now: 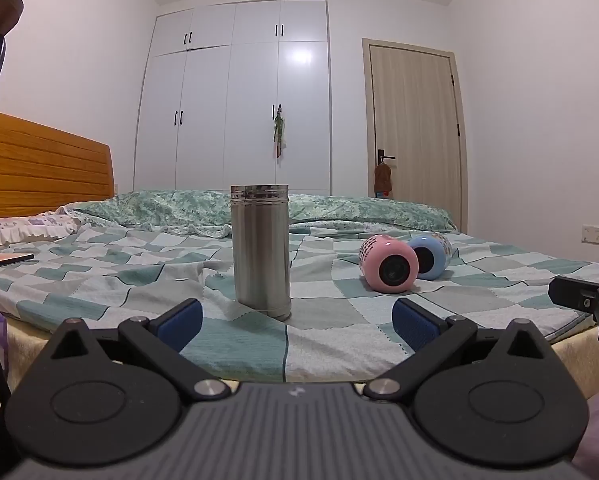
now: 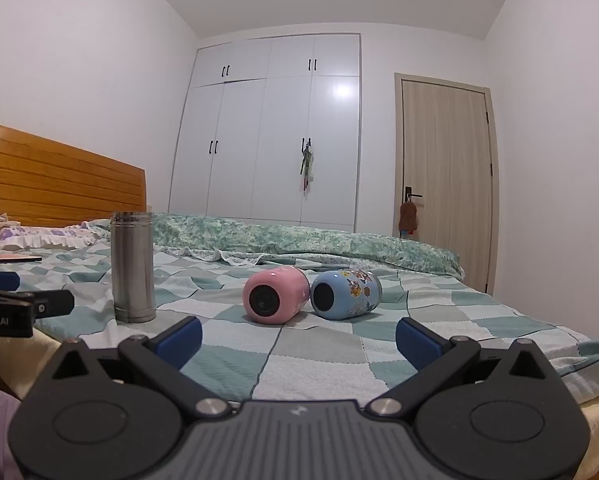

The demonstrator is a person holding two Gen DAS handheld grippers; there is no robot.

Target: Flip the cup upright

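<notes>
Left wrist view. The left gripper (image 1: 297, 322), black with blue-padded fingers (image 1: 181, 322), stood spread wide at the near edge of the bed and held nothing. Just beyond it, in line with the gap between the pads but not touching them, a tall cylindrical brushed-steel cup (image 1: 261, 250) stood on end on the teal-and-white checked bedspread (image 1: 99, 268); whether its open or closed end faced up could not be told. To the right of the steel cup and a little farther off, a pink rounded cup (image 1: 387, 266) lay on its side with its dark round end toward the camera, and a blue rounded cup (image 1: 431, 256) lay on its side just behind and to the right of it. Part of the right gripper showed at the right edge of this view.

Right wrist view. The right gripper (image 2: 299, 336) was likewise spread wide and empty, short of both fallen cups. The pink rounded cup (image 2: 275, 296) and the blue rounded cup (image 2: 345, 294), the latter printed with cartoon figures, lay side by side, apparently touching, to the right of the steel cup (image 2: 133, 266).

Background, both views. Behind the steel cup lay a rumpled green floral quilt (image 2: 299, 240), to its left a slatted orange wooden headboard (image 1: 43, 172). Farthest off stood a white built-in wardrobe (image 1: 235, 100) and, to its right, a pale wooden door (image 1: 415, 120).
</notes>
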